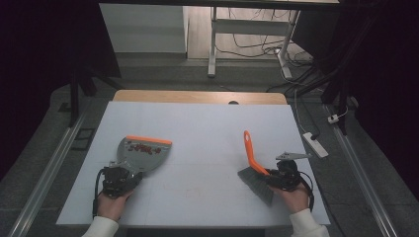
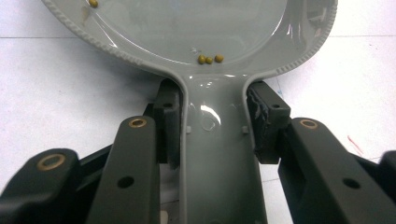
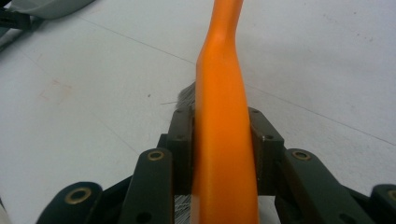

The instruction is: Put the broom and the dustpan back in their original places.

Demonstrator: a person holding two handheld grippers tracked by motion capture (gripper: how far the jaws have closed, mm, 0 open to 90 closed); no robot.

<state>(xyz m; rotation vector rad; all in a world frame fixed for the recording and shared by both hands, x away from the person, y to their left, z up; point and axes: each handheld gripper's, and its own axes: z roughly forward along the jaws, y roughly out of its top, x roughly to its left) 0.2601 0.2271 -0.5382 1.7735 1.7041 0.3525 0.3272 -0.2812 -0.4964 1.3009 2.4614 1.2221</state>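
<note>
Left gripper view shows the left gripper [image 2: 212, 123] with its jaws closed tight on the grey handle of the dustpan [image 2: 219, 154], a pad pressed flat to each side of the handle just below where it widens into the pan. A few small yellow-brown beads [image 2: 209, 59] lie in the pan near the handle. In the right gripper view the right gripper [image 3: 220, 140] has its jaws around the orange handle of the brush [image 3: 223, 130]; both pads lie against the handle, and grey bristles show just behind them, low to the white table [image 3: 93, 70]. From the high view, the left gripper [image 1: 118, 178] sits near the near left corner of the table [image 1: 207, 123], the dustpan [image 1: 142, 154] reaching away from it with its orange lip toward the far edge. The right gripper [image 1: 280, 177] is near the near right corner, the brush [image 1: 256, 168] standing with its handle slanting up and its bristles on the table.
</note>
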